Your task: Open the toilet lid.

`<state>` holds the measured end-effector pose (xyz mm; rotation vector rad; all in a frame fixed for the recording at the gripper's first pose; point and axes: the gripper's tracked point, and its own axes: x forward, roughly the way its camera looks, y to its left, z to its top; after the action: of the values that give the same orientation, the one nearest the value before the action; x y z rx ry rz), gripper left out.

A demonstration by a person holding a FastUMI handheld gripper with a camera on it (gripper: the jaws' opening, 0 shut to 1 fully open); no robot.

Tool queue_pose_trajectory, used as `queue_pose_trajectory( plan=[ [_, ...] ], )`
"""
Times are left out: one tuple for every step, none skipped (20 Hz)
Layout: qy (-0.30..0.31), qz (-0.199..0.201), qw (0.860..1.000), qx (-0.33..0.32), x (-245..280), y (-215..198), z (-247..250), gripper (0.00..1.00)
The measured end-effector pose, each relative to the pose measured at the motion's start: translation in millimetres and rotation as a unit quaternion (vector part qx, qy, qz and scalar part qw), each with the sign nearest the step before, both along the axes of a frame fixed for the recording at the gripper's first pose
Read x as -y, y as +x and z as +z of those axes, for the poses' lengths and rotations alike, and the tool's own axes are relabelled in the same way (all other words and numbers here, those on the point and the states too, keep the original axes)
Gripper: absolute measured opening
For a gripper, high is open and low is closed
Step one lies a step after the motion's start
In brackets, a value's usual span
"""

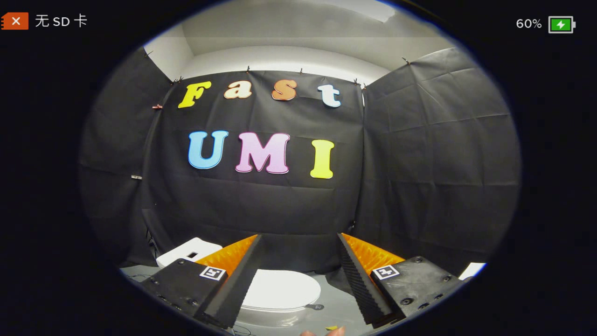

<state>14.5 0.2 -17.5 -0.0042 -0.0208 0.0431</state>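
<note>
Gripper [298,266] fingers are spread wide apart, with nothing between them; the ridged black pads [361,280] face each other across an open gap, and the orange backing shows behind each one. Seen between the fingers and below them, the white toilet lid [280,289] lies flat and closed on the bowl, apart from both fingers. To the left, beyond the left finger, stands the white tank [186,252], partly hidden by that finger. A fingertip of a person's hand [336,332] shows at the near edge, just below the lid.
</note>
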Motion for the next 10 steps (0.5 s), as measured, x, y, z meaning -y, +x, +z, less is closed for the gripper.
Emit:
queue_pose_trajectory(
  plan=[
    [-0.001, -0.001, 1.0, -0.001, 4.4, 5.6, -7.7, 0.98],
    [-0.002, 0.002, 1.0, -0.002, 6.8, 9.0, -17.3, 0.98],
    [-0.002, 0.01, 1.0, -0.005, 6.8, 12.0, -27.1, 0.99],
    [-0.001, 0.015, 1.0, -0.008, 7.0, 15.9, -38.3, 0.98],
    [-0.001, 0.018, 1.0, -0.013, 9.6, 20.9, -51.0, 0.98],
    [-0.001, 0.019, 1.0, -0.022, 14.1, 26.2, -66.7, 0.99],
    [0.0, 0.022, 0.999, -0.04, 15.8, 28.6, -86.5, 0.98],
    [0.006, 0.027, 0.998, -0.06, 16.8, 30.1, -104.7, 0.99],
    [0.02, 0.032, 0.996, -0.078, 18.4, 31.6, -121.8, 0.99],
    [0.034, 0.035, 0.994, -0.098, 20.4, 33.2, -135.0, 0.99]
  ],
)
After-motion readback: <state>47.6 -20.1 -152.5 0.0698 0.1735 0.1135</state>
